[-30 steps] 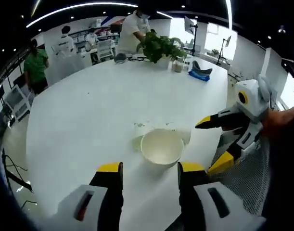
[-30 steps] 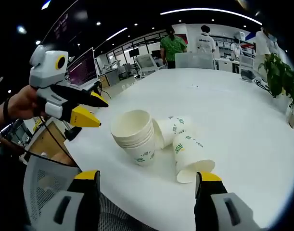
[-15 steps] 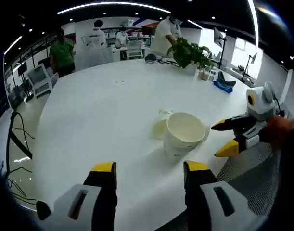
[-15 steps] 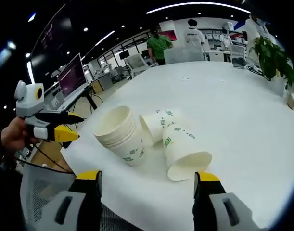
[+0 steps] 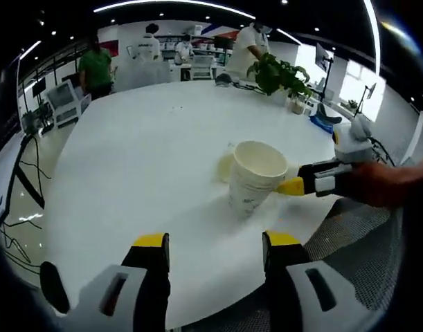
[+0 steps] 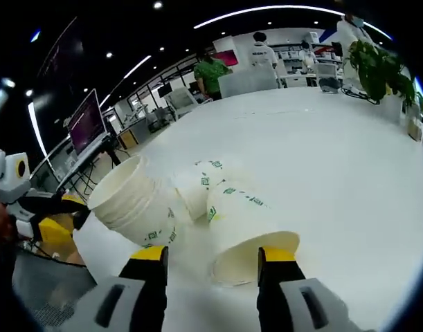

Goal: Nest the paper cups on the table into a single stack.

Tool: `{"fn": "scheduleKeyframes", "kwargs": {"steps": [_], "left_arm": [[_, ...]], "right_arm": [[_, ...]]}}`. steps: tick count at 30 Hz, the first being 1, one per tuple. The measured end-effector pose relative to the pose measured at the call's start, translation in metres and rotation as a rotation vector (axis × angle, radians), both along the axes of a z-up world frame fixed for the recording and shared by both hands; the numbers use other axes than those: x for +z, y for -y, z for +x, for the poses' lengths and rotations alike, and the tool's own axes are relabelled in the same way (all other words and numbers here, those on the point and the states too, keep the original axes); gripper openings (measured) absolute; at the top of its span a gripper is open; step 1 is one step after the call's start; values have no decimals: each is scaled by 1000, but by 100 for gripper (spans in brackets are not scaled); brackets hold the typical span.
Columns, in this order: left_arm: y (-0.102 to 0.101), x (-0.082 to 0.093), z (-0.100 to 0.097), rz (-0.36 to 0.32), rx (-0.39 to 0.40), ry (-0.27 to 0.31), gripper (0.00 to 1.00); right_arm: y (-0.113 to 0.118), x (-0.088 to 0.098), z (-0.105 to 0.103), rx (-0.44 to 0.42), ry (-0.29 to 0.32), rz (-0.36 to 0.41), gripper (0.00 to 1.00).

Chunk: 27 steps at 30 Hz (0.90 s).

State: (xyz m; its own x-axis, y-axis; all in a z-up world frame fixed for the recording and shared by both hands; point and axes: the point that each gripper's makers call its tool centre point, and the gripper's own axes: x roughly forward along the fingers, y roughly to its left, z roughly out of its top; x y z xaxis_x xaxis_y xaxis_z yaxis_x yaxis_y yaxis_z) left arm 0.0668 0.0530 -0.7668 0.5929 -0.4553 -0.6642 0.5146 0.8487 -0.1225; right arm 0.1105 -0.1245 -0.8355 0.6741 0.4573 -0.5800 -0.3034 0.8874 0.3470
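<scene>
- A stack of nested paper cups is seen standing upright on the white desk near its edge; in the left gripper view the same stack is seen from the other side.
- A loose cup is seen lying on its side just beside the stack, its open mouth turned toward the right tool; a second loose cup lies on its side behind it, between it and the stack.
- The step in hand is judged to be the reach for the nearest loose cup: the right tool's jaws are held apart, nothing is gripped, and the cup's rim sits just ahead of them.
- The next move is judged to call for the jaws to be brought over the cup's rim or wall and closed lightly, since thin paper is likely to crush; the cup would then have to be turned upright and lowered into the stack.
- The left tool is held with jaws apart and empty, short of the stack.
- The two loose cups are shown plainly in the right gripper view; in the left gripper view they are largely hidden behind the stack.
- The potted plant and standing people at the far side are shown by both views.
</scene>
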Motion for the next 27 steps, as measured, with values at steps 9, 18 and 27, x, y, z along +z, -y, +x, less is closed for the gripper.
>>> {"fn": "scheduleKeyframes", "kwargs": {"steps": [9,18,27], "left_arm": [[3,-2,-5,-32,30,-17,52],[0,-10,-7,-36,36,-33,50],[-1,-10,-1,-34,41,-2,53]], "right_arm": [[10,1,11,-36,43,-38,37],[27,5,30,-97,88,-18,3],[37,25,33,-59,138,-66,0]]}}
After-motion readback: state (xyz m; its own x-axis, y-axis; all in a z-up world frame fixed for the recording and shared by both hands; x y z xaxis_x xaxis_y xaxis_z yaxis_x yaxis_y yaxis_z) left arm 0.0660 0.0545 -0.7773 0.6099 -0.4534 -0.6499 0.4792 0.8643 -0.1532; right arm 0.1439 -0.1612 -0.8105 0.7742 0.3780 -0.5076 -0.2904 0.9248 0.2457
